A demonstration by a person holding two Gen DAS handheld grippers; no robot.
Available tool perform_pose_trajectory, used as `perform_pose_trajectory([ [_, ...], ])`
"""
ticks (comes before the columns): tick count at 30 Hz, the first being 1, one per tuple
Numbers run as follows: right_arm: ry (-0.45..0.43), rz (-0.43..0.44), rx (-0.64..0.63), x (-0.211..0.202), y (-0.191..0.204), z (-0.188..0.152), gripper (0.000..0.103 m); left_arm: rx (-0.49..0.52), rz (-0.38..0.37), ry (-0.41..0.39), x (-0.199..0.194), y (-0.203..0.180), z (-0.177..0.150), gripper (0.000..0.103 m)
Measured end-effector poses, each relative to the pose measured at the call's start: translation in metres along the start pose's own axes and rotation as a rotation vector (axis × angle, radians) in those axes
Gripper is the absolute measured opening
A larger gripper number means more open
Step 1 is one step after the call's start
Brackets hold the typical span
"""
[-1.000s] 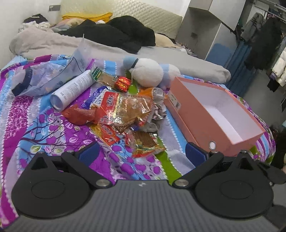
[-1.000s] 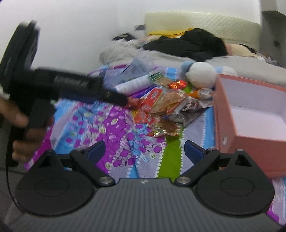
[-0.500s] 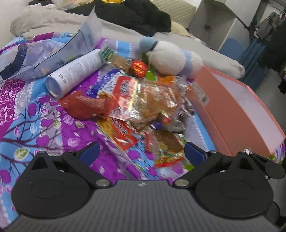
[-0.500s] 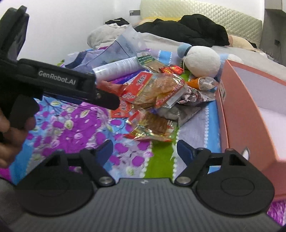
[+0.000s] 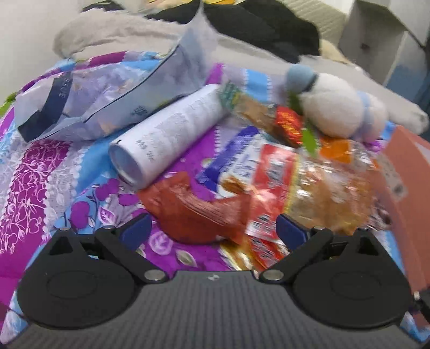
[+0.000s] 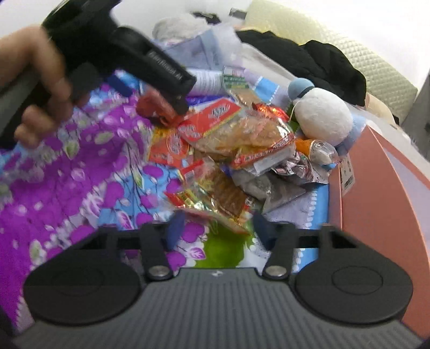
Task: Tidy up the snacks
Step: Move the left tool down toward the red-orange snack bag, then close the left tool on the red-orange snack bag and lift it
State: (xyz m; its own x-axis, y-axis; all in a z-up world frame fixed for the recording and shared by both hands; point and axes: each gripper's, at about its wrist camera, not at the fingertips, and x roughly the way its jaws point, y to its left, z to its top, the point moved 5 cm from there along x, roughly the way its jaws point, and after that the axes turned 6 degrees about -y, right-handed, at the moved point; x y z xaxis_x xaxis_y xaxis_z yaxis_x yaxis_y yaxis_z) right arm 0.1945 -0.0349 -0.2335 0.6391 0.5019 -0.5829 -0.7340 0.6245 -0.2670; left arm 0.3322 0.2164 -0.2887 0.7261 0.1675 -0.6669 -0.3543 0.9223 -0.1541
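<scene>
Several snack packets (image 6: 236, 150) lie heaped on the flowered bedspread (image 6: 67, 188), just beside the pink box (image 6: 376, 214). They look light, crinkly and slippery, their contents probably brittle, so a pinch on a flat sealed edge should serve better than a squeeze on the belly. The right gripper (image 6: 217, 228) is closing around the nearest golden packet (image 6: 215, 198), pads not yet pressing. The left gripper (image 5: 212, 231), spread wide, straddles a red packet (image 5: 188, 206). A white tube (image 5: 166, 128) and plush toy (image 6: 322, 118) lie behind.

A white wall (image 6: 80, 10) and quilted cream headboard (image 6: 376, 67) back the bed.
</scene>
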Motion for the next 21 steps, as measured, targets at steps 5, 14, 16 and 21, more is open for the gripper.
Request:
perform_pose_trajectory([
  [5, 0.019, 0.034, -0.019, 0.006, 0.0, -0.003, 0.023, -0.009, 0.03, 0.004, 0.017, 0.003, 0.002, 0.1],
  [14, 0.006, 0.036, -0.053, -0.008, 0.003, -0.002, 0.009, -0.04, 0.035, -0.005, 0.018, 0.008, -0.003, 0.08],
  [16, 0.005, 0.038, -0.051, -0.013, 0.002, -0.003, 0.009, -0.053, 0.021, -0.005, 0.014, 0.009, -0.003, 0.077],
  [21, 0.005, 0.038, -0.059, -0.03, 0.004, -0.008, 0.009, -0.064, -0.01, 0.001, -0.002, 0.009, -0.009, 0.07],
])
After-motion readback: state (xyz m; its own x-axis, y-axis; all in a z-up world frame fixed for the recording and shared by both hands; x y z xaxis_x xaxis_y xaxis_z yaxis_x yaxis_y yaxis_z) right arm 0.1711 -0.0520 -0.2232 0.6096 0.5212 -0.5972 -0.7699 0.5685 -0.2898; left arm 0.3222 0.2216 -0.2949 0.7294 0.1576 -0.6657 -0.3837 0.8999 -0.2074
